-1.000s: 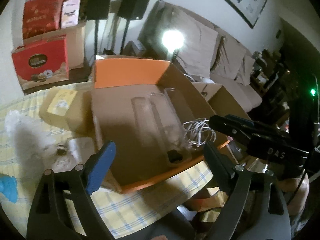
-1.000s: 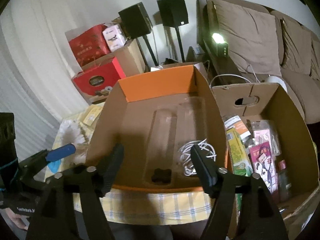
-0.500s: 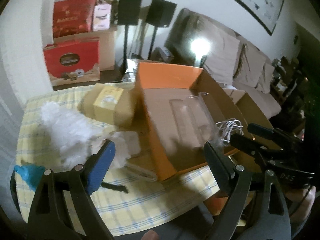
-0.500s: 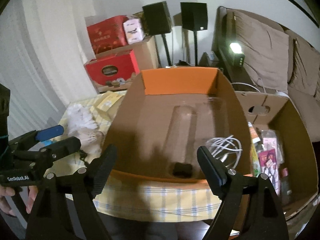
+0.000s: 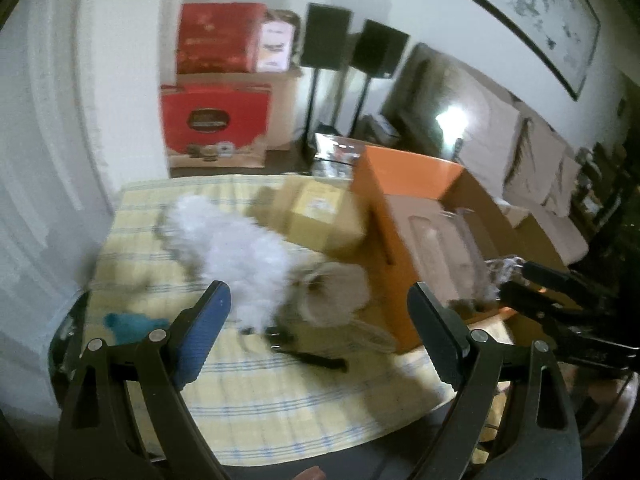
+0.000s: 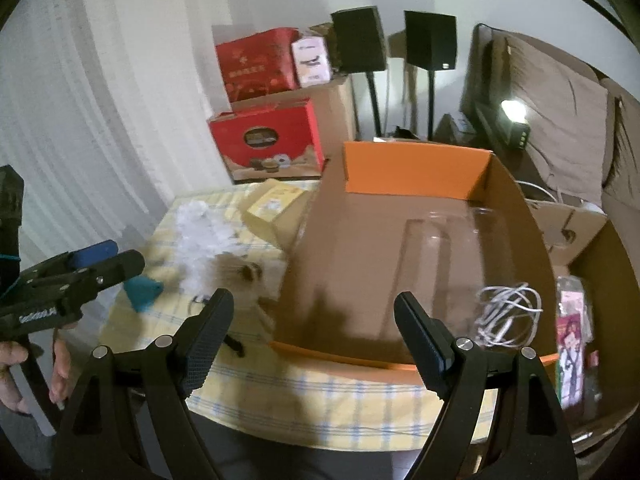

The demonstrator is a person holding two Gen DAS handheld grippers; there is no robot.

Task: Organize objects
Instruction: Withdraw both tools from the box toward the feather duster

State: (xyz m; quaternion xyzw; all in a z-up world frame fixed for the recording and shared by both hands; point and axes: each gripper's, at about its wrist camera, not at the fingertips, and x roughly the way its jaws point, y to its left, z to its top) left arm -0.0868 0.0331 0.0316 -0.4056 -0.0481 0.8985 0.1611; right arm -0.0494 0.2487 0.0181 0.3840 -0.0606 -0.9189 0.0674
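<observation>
An open cardboard box with an orange flap stands on the yellow checked tablecloth. Inside it lie a clear plastic tray and a coiled white cable. Left of the box are a white feather duster with a teal handle, a tan carton with a yellow label and a small black piece. My left gripper hangs open above the duster. My right gripper is open at the box's front edge, holding nothing.
A second cardboard box with packaged goods stands to the right of the table. Red gift boxes and two black speakers on stands line the wall behind. A sofa with a bright lamp is at the back right.
The left gripper has swung left, from over the orange box to above the duster and tablecloth. The right gripper has shifted left and slightly back. Both stay open.
</observation>
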